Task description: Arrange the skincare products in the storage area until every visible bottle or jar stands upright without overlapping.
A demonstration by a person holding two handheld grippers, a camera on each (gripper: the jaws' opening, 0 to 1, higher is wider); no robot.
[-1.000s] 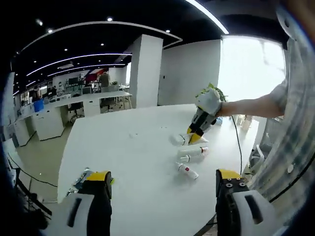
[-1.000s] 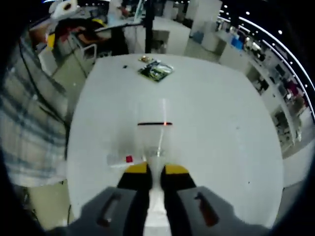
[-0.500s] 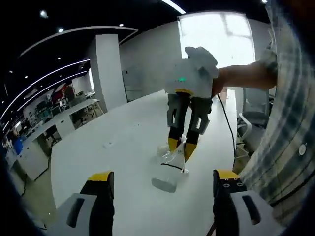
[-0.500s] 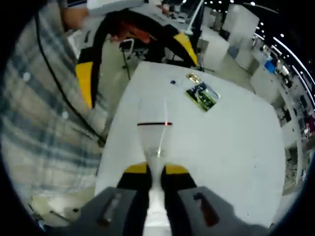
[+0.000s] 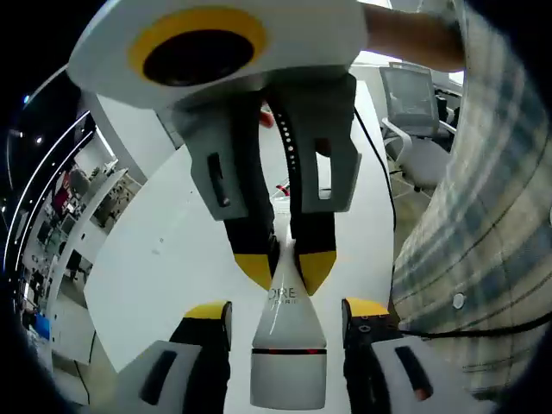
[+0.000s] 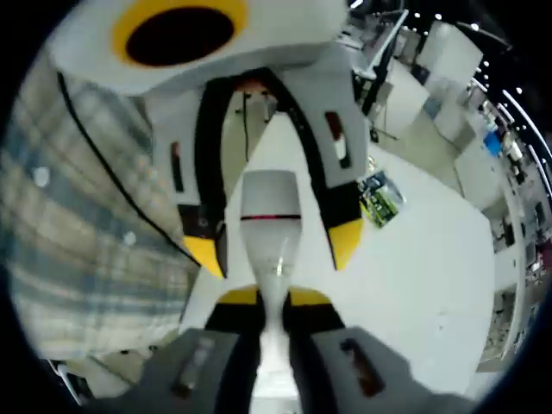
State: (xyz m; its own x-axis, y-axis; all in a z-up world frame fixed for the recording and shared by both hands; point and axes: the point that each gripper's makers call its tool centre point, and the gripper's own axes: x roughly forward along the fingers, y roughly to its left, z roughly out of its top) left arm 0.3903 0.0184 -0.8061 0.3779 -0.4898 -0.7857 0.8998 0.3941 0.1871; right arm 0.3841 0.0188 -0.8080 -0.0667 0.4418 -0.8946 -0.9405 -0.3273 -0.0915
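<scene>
The wide white tabletop (image 5: pixel 164 259) stretches away below both grippers, and in the right gripper view it (image 6: pixel 431 259) carries a small green-and-black printed packet (image 6: pixel 380 197) lying flat, well apart from everything else. A person's grey-and-white plaid sleeve (image 5: pixel 483 233) fills the right side of the left gripper view, and the same cloth (image 6: pixel 78 233) lies along the left side of the right gripper view. A grey office chair (image 5: pixel 410 95) stands off past the tabletop's far edge.

The two grippers face each other, tip to tip, above the tabletop. The right gripper (image 5: pixel 283 267), a white body with dark grey arms and yellow tips, comes down from the top of the left gripper view with its jaws pinching the narrow neck of a white, smooth plastic bottle (image 5: pixel 287 345) that flares to a broad cylindrical base with a thin dark-red band and grey lettering on its shoulder. In its own view that gripper (image 6: pixel 272 297) has its jaws nearly together around the same neck, with the bottle (image 6: pixel 271 224) pointing away from the camera. The left gripper (image 5: pixel 287 310) has its yellow-tipped jaws spread wide, one on either side of the bottle's broad base; I cannot tell whether they touch it. In the right gripper view, this left gripper (image 6: pixel 274 246) brackets the bottle's wide end likewise.
</scene>
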